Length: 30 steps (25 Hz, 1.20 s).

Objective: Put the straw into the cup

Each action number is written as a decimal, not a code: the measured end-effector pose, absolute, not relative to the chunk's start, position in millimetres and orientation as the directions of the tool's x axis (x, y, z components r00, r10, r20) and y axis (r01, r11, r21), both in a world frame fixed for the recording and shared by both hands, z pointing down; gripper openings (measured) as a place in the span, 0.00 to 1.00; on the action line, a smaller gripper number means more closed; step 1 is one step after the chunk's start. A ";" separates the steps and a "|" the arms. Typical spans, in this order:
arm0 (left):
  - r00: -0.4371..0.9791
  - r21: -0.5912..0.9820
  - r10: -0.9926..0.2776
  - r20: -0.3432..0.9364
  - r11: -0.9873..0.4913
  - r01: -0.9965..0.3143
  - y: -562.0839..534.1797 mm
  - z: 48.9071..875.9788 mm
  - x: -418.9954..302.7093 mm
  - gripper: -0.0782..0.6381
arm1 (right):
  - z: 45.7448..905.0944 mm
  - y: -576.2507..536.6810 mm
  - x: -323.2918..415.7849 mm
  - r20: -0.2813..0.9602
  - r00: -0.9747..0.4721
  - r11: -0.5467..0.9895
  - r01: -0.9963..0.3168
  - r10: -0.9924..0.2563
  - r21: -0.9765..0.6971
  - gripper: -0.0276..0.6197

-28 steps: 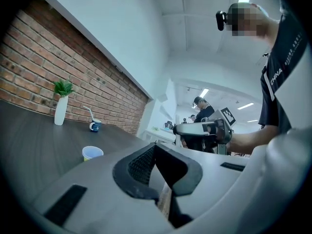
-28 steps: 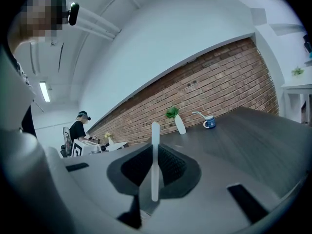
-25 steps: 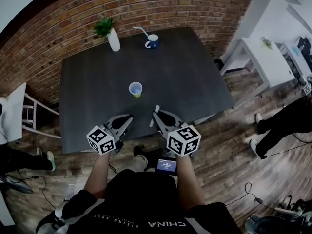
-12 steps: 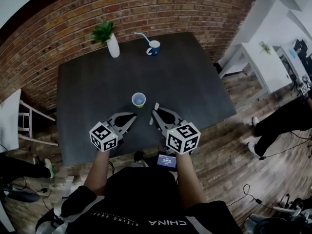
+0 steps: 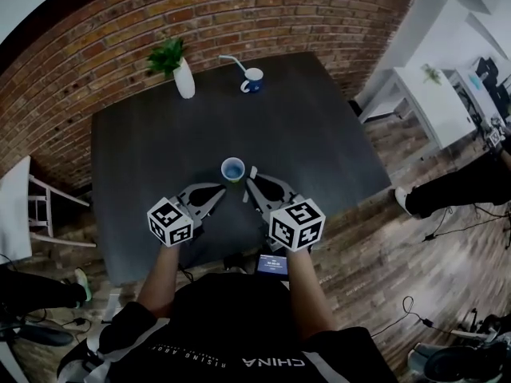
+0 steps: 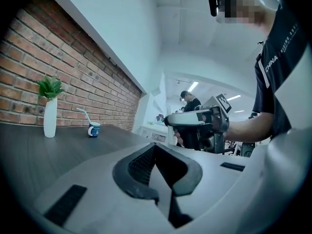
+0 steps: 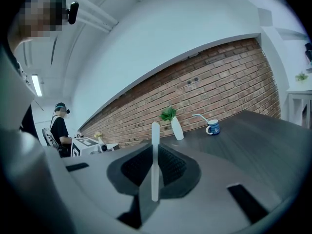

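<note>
Dark desk (image 5: 335, 134) meets a brick wall (image 5: 263, 10). Just left of the cup (image 5: 233, 169), the left gripper (image 5: 219, 193) has its fingers pressed together, empty. Just right of the cup, the right gripper (image 5: 250, 184) pinches the white straw (image 7: 155, 160) upright. Far beyond the cup stand a blue mug (image 5: 253, 80) and a vase (image 5: 184, 80).

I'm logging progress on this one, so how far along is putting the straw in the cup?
Done: the straw is clamped in the right hand-held gripper. In hand: it is held close beside the cup on the table, not yet over it. Left: lowering the straw into the cup and releasing. The left hand-held gripper is shut, empty.
</note>
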<state>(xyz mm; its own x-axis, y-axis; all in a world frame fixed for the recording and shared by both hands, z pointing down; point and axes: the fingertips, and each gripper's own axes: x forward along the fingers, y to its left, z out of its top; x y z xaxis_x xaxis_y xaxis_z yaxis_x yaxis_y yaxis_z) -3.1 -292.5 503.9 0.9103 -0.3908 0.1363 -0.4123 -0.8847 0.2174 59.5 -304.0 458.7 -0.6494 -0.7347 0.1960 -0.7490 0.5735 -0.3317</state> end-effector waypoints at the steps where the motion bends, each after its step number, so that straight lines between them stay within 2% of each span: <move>1: 0.910 0.217 -0.392 0.138 -0.884 -0.414 -294.4 504.5 -4.0 0.11 | 458.8 -306.6 59.4 0.194 -0.648 0.571 -0.750 -0.737 -0.335 0.10; 14: 0.903 0.237 -0.413 0.121 -0.871 -0.430 -320.8 501.7 -4.6 0.12 | 456.9 -329.6 50.2 0.182 -0.669 0.596 -0.732 -0.721 -0.328 0.10; 16: 0.910 0.244 -0.397 0.121 -0.876 -0.415 -321.7 501.1 -1.0 0.20 | 456.2 -331.4 49.7 0.182 -0.670 0.598 -0.732 -0.720 -0.328 0.10; 20: 0.923 0.232 -0.355 0.147 -0.895 -0.381 -318.7 503.1 10.1 0.27 | 453.7 -335.1 48.5 0.173 -0.673 0.600 -0.728 -0.719 -0.331 0.10; 30: 0.931 0.196 -0.311 0.193 -0.917 -0.347 -324.3 503.7 31.7 0.27 | 452.2 -348.2 38.6 0.163 -0.692 0.621 -0.709 -0.703 -0.335 0.10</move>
